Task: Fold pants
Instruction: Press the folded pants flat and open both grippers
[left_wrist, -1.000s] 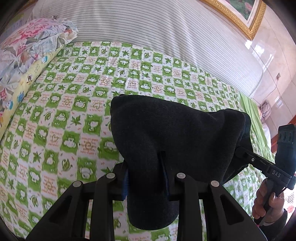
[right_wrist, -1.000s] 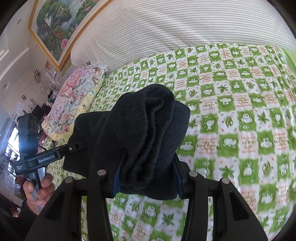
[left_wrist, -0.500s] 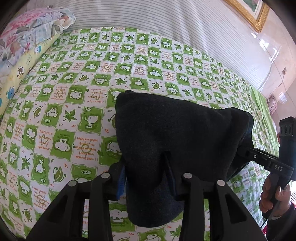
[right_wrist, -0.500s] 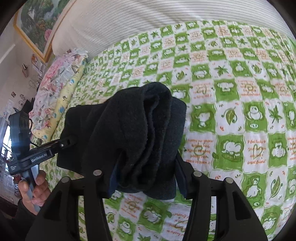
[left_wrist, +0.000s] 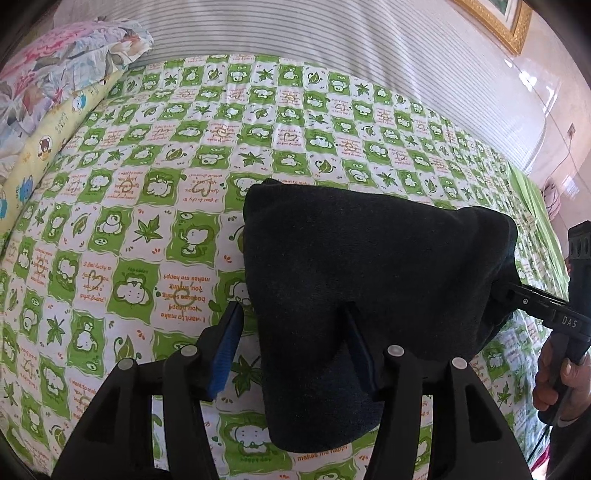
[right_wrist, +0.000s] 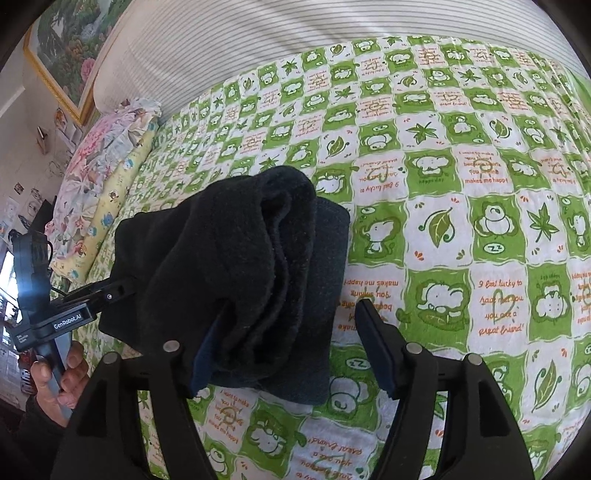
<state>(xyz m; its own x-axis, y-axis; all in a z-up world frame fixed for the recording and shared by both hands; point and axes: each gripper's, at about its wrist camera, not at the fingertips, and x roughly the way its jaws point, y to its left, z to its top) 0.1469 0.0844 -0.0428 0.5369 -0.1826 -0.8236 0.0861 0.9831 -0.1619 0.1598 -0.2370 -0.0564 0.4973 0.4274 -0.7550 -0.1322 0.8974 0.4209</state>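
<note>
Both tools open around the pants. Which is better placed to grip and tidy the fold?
Left, narrowly. Both are open, but the folded black fleece pants nearly fill the span of the left tool. At the right tool they sit against one finger, with green checked bedsheet showing before the other.

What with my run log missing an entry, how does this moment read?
left claw: open | right claw: open | pants: folded bundle on bedsheet

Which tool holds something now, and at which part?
Neither. The left tool and right tool stand open; the folded black pants only touch one finger of each.
</note>
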